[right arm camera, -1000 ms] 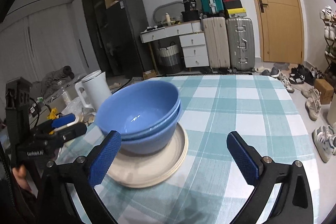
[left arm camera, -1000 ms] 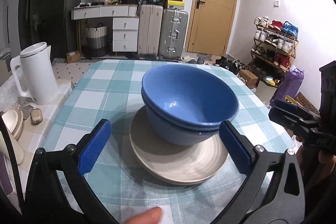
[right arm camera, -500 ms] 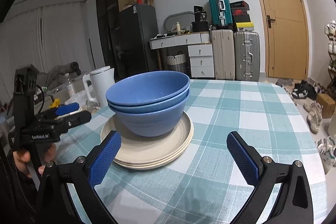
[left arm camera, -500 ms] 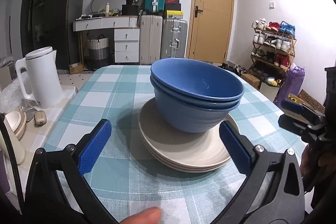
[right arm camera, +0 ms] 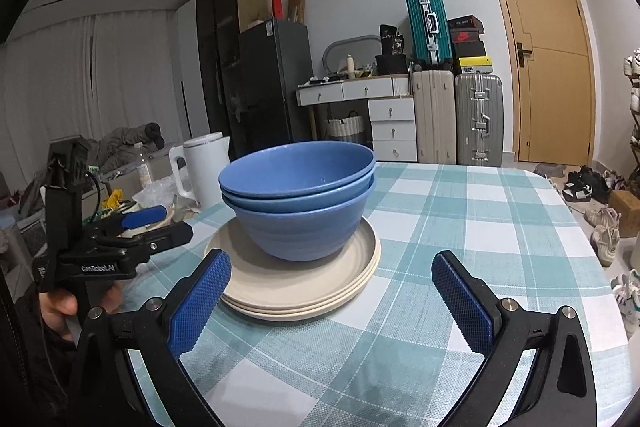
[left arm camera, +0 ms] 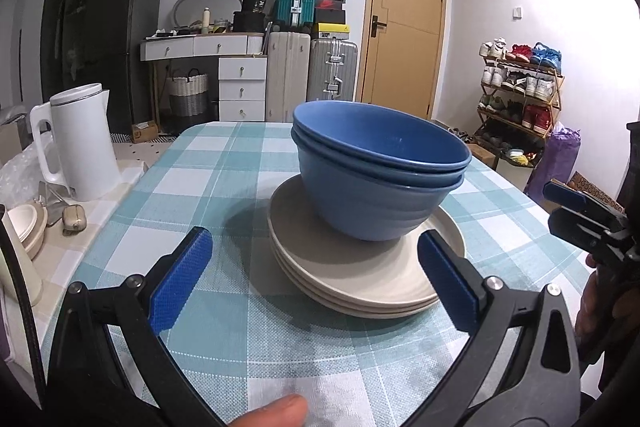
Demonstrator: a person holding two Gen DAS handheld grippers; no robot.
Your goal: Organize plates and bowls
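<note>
With both grippers empty and spread wide, the stack looks finished or close to it. Two blue bowls (left arm camera: 380, 183) sit nested, upright, on three cream plates (left arm camera: 360, 275), all on the checked tablecloth (left arm camera: 224, 307).

Landmark = the plate stack.
- Left gripper (left arm camera: 316, 283): jaws wide, holding nothing, pads apart from the plates on either side of the stack's near edge, not touching as far as I can tell. A fingertip (left arm camera: 276, 413) shows at the bottom of the left wrist view, presumably the hand on the handle.
- Right gripper (right arm camera: 332, 303): jaws wide, empty, just short of the stack's near rim; left pad overlaps the rim in view, contact unclear.
- White kettle (left arm camera: 80, 143): well left of the stack, off the cloth on a side surface.

Why this layout, my read: flat plates at the bottom give a broad base, bowls nest on top, so one compact footprint. The bowls sit slightly off-centre on the plates, toward the far side from the left gripper.

Judgement: no loose plates or bowls visible elsewhere on the cloth, so task is likely done. If the stack needs moving, gripping the plate rim is risky: bowls could slide.
</note>
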